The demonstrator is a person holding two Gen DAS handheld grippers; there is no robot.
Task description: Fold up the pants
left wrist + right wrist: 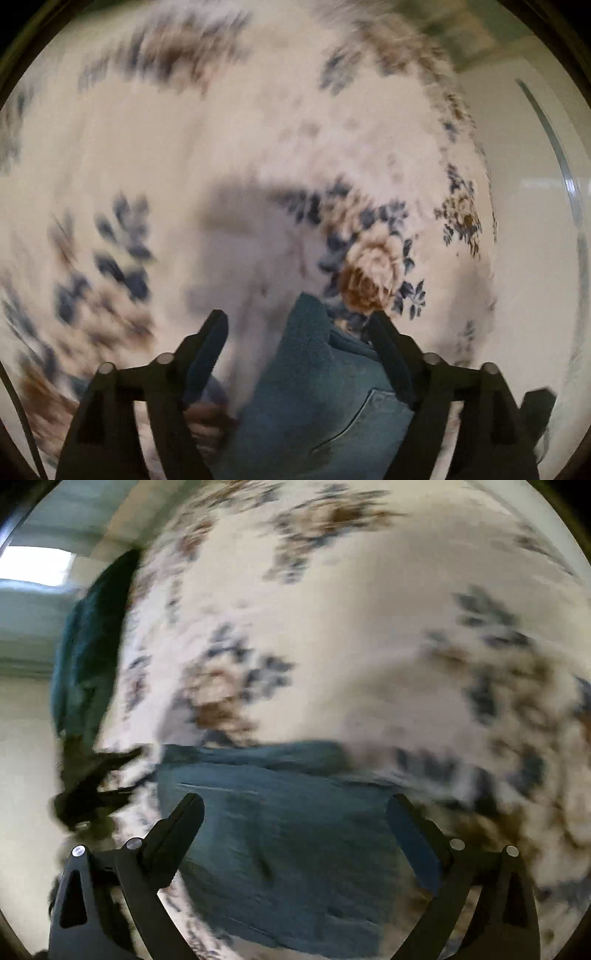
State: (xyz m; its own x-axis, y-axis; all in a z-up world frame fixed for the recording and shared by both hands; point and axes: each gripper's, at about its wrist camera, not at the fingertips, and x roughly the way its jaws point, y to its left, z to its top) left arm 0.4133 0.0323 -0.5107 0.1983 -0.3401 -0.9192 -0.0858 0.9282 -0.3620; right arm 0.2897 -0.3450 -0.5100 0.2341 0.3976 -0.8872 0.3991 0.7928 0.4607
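Tongs [299,332] agape, seemingly over soft denim [317,417]

floral bedspread [258,147]; bright window [35,566]

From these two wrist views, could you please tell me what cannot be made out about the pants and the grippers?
- Left wrist view: the pants run off the bottom edge, so their full shape is hidden.
- Left wrist view: motion blur smears the floral sheet.
- Right wrist view: blur hides the pants' folds and edges.
- Right wrist view: a dark shape at left, possibly the other gripper, is too blurred to identify.
- Both views: whether the open fingers touch fabric is unclear.
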